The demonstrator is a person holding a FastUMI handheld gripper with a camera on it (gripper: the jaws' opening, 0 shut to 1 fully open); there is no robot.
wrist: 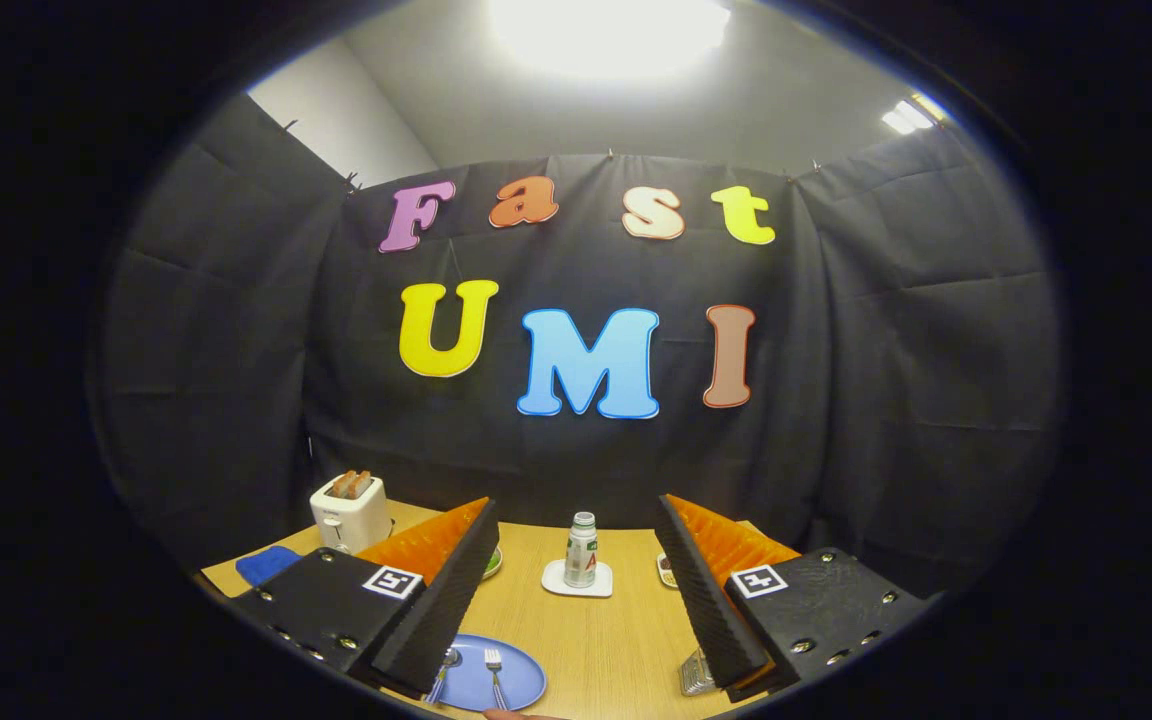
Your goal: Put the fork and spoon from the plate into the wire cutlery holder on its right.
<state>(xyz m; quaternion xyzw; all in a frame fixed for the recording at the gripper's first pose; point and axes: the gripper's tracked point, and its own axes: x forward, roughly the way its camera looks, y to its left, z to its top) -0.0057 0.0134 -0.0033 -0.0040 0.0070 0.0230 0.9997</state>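
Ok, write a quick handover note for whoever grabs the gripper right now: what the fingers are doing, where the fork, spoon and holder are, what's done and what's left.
Gripper: open, holding nothing, above the table.
Fork and spoon: both lying on the blue plate, by the left finger.
Wire cutlery holder: right of the plate, partly hidden behind the right finger.
Done: nothing placed yet.
Left: pick up the fork and the spoon and put both into the holder.

Glaring ceiling light [608, 35] overhead; edges bend, sharp.
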